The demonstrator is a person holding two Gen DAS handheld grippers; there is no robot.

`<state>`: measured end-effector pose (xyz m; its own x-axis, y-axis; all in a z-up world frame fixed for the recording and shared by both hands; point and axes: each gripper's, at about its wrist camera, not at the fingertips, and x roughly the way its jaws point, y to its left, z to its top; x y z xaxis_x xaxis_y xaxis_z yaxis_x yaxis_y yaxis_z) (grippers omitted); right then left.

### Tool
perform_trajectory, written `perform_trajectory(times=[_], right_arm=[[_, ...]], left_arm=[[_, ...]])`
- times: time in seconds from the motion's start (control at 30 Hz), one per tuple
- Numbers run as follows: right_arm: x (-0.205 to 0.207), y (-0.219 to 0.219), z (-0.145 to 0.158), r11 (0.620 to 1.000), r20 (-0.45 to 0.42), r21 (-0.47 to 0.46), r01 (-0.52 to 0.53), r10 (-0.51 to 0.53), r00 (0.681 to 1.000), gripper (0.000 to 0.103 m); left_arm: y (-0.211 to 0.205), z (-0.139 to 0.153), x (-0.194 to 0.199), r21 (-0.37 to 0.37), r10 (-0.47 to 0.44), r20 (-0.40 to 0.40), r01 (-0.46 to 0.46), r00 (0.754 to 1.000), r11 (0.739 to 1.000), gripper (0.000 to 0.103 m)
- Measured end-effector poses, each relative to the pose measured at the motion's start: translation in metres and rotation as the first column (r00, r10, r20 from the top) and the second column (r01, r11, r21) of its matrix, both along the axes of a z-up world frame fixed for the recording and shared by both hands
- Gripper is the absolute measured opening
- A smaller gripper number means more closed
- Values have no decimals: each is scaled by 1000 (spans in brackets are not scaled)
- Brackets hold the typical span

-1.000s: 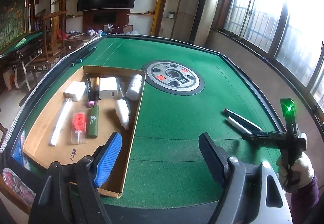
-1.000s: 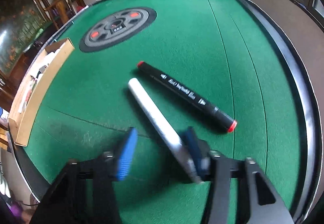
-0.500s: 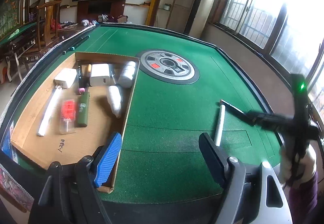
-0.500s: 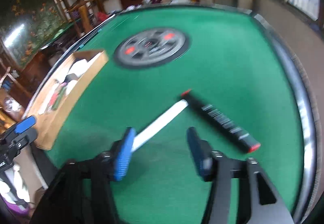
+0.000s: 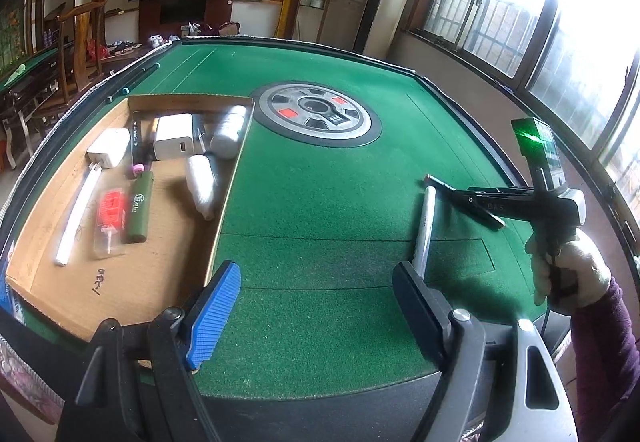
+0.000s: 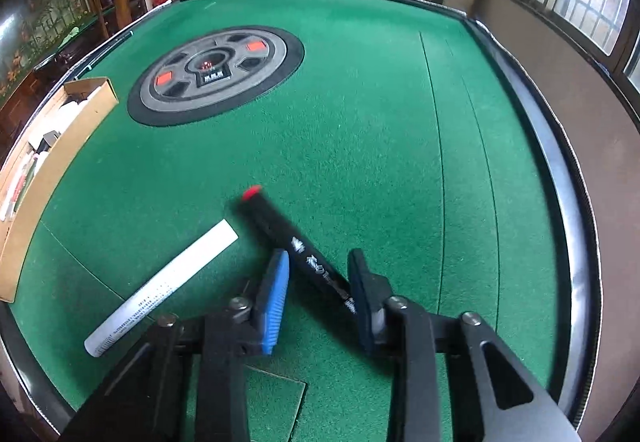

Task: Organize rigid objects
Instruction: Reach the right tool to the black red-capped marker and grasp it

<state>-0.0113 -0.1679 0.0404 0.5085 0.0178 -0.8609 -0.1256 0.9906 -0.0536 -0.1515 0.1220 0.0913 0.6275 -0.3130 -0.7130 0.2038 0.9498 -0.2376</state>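
The green felt counter fills both views, with the cardboard box of already sorted items at the left of the left wrist view and two pens lying apart from it toward the lower middle of the right wrist view. The step in hand looks like picking up the black marker, which lies diagonally from its red cap near frame centre down between the right tongs. Their jaws have just been closing with the marker's barrel between them; it is pressed against the dark right pad, but whether the blue left pad bears on it too I cannot tell. To do this well, I would square the jaws across the barrel near its middle before lifting, since a grip close to one end could let it swing. The white pen lies just left of the tongs, untouched, best kept clear of. The right hand, gloved, holds its tool angled steeply down at the right edge. The left tongs hang wide open and empty over the counter's near edge.
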Motion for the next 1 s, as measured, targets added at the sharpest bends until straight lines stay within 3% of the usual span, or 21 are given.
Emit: perform_trajectory(times=[0.1,0.4,0.8,1.0], right_arm=[[-7,-1,-5,1000,-12,12,17,-17,1000,15],[-52,1,-3,989,-61,139,50,-42,997,15],[-58,2,-3,985,-29,156,75,-72,997,18],[-57,7,-4,991,-19,115,66,-65,998,18]], left_arm=[[0,-1,1,-1,6,-4,-6,1000,1000,82],[-4,-5,2,-4,-2,-26,2,1000,1000,82],[-8,-9,1,0,-12,-38,12,999,1000,82],[-10,-9,-2,2,-18,-37,18,999,1000,82]])
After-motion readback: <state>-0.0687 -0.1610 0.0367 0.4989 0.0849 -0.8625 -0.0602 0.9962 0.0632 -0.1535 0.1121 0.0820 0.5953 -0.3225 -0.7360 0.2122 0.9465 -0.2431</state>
